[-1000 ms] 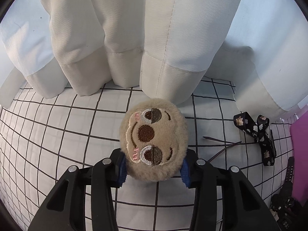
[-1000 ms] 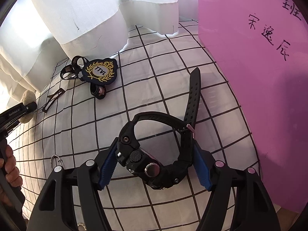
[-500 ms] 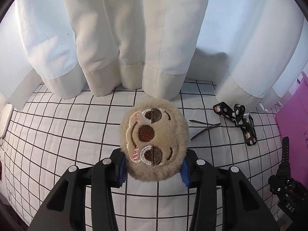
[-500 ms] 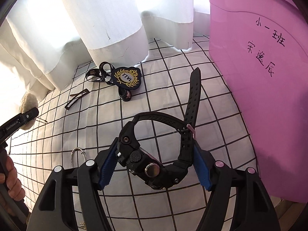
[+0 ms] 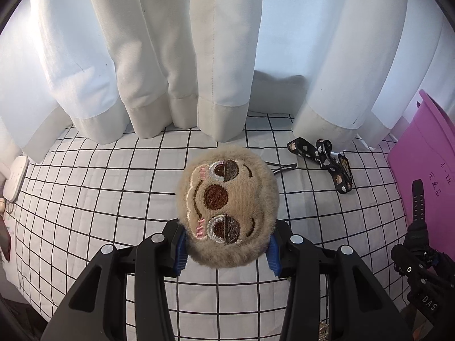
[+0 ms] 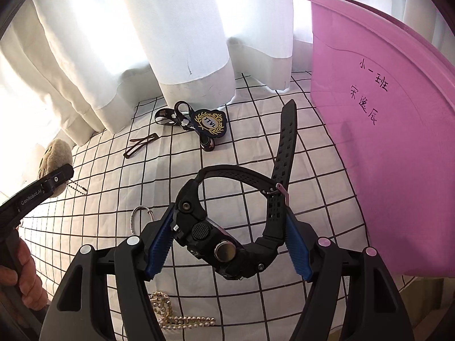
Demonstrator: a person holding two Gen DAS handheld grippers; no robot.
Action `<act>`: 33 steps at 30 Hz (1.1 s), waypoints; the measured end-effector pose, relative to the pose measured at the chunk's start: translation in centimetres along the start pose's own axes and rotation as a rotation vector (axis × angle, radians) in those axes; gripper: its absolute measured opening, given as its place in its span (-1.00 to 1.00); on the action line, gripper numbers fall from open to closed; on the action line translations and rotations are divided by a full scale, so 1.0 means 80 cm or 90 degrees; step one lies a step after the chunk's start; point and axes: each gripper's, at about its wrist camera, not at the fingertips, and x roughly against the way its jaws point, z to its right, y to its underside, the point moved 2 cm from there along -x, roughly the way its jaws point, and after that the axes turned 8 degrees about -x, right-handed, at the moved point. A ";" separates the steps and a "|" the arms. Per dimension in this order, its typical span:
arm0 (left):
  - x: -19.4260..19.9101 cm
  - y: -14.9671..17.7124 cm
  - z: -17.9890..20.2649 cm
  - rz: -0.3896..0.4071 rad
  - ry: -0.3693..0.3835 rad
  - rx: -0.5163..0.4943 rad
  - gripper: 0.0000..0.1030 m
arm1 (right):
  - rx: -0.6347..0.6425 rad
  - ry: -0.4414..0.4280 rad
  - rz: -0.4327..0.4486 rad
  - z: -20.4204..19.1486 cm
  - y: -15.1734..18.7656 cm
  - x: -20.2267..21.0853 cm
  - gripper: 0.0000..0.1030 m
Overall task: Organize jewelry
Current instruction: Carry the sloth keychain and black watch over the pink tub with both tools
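My left hand-held gripper (image 5: 226, 251) is clamped on the plush sloth face (image 5: 227, 206); my right hand-held gripper (image 6: 227, 244) is clamped on the black watch (image 6: 227, 236).

"TTVL" on the badge (image 6: 210, 123), "GenRobot.AI" on the left gripper (image 6: 54, 183), handwritten Chinese characters on the pink tub (image 6: 398, 147)

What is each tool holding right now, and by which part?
Left tool grips the plush sloth face by its lower furry sides. Right tool clamps the black watch across its case.
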 end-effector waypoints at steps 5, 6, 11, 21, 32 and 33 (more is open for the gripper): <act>0.022 -0.005 0.009 0.013 -0.004 -0.012 -0.18 | 0.012 -0.013 0.018 -0.008 -0.005 0.025 0.32; 0.028 -0.007 0.010 0.017 -0.004 -0.014 -0.18 | 0.015 -0.014 0.022 -0.009 -0.007 0.031 0.32; 0.052 -0.020 0.021 0.041 -0.008 -0.033 -0.18 | 0.020 -0.027 0.046 -0.012 -0.016 0.058 0.32; 0.094 -0.049 0.055 0.094 -0.003 -0.058 -0.18 | 0.015 -0.039 0.102 0.001 -0.039 0.114 0.32; 0.137 -0.085 0.138 0.151 0.053 -0.094 -0.18 | -0.019 -0.006 0.183 0.071 -0.073 0.192 0.32; 0.140 -0.089 0.150 0.155 0.061 -0.099 -0.18 | -0.024 0.001 0.189 0.081 -0.076 0.199 0.32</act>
